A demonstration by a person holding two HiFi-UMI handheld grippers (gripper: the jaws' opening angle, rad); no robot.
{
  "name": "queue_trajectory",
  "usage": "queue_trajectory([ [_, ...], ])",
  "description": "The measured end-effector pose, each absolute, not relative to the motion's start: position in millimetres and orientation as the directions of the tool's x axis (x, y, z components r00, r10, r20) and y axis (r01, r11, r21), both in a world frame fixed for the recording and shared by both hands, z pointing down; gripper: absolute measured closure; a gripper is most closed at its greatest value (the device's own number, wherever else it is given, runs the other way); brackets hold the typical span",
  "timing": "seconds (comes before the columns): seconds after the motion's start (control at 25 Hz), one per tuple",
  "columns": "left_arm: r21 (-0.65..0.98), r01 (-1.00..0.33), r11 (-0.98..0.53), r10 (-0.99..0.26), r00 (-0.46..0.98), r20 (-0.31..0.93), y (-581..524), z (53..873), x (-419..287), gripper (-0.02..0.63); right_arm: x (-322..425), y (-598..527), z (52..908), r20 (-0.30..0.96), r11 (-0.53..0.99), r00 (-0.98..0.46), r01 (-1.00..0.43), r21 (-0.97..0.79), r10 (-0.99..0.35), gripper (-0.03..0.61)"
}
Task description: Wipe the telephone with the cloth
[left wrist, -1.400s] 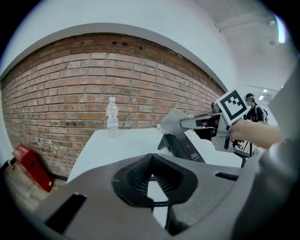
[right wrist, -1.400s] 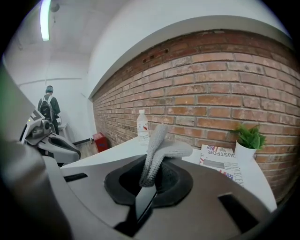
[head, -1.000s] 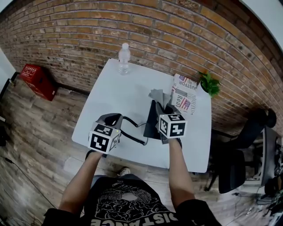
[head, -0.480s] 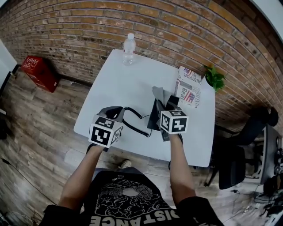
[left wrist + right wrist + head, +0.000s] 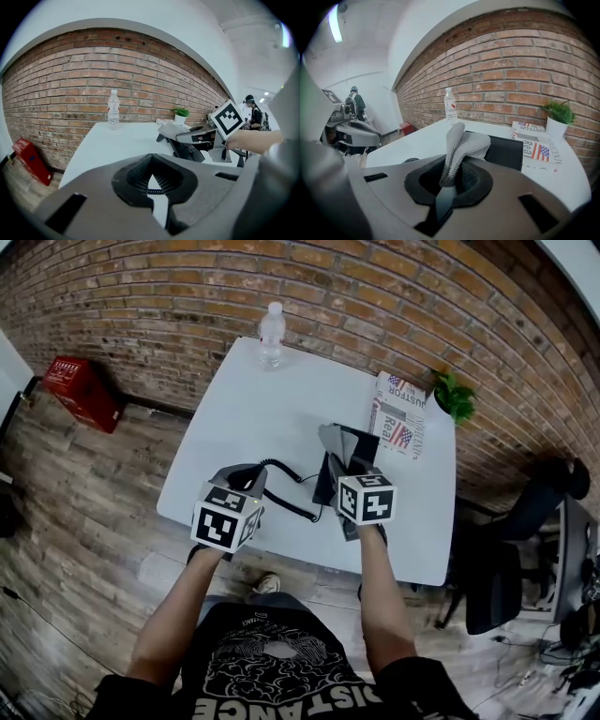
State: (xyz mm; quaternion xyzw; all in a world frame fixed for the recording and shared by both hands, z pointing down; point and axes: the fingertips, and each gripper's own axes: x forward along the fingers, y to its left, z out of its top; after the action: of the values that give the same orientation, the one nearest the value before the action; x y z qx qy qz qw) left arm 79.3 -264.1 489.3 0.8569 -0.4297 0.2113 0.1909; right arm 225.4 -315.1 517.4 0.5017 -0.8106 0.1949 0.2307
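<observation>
The black telephone (image 5: 326, 486) lies mid-table, and it appears as a dark slab (image 5: 504, 151) in the right gripper view. My right gripper (image 5: 349, 471) hovers over it, shut on a grey cloth (image 5: 341, 441) that folds up out of the jaws (image 5: 461, 144). My left gripper (image 5: 246, 480) is to the phone's left with its jaws closed. The coiled cord (image 5: 286, 505) runs from its tip to the phone, and a bit of coil (image 5: 148, 191) shows in the jaw gap. No handset is visible.
A water bottle (image 5: 271, 334) stands at the white table's (image 5: 234, 418) far edge. A newspaper (image 5: 401, 418) and a small potted plant (image 5: 455, 399) are at the far right. On the floor are a red crate (image 5: 82, 390) at the left and a dark office chair (image 5: 525, 549) at the right.
The head camera has shifted a little. Both grippers keep almost the same places, the right still holding the cloth over the phone.
</observation>
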Motion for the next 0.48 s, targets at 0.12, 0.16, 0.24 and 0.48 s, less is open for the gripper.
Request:
queue_trajectory([
  [0.12,0.154,-0.817,-0.556,-0.655,0.544,0.524,-260,490,78,0.607,224,-309,521,0.576,0.422,-0.392,-0.902,-0.088,-0.718,0.566],
  [0.16,0.154,-0.818,-0.554,-0.654,0.543,0.526,-259,490,77,0.607,223,-307,522,0.577,0.422,-0.393,-0.902,-0.091,-0.716,0.566],
  [0.24,0.154,-0.818,-0.553,-0.653,0.541,0.530,-257,492,75,0.607,222,-302,525,0.582,0.421,-0.393,-0.902,-0.095,-0.712,0.566],
  [0.48,0.161,-0.812,-0.561,-0.641,0.549,0.537,-246,494,70,0.607,218,-285,537,0.606,0.417,-0.390,-0.903,-0.104,-0.694,0.566],
])
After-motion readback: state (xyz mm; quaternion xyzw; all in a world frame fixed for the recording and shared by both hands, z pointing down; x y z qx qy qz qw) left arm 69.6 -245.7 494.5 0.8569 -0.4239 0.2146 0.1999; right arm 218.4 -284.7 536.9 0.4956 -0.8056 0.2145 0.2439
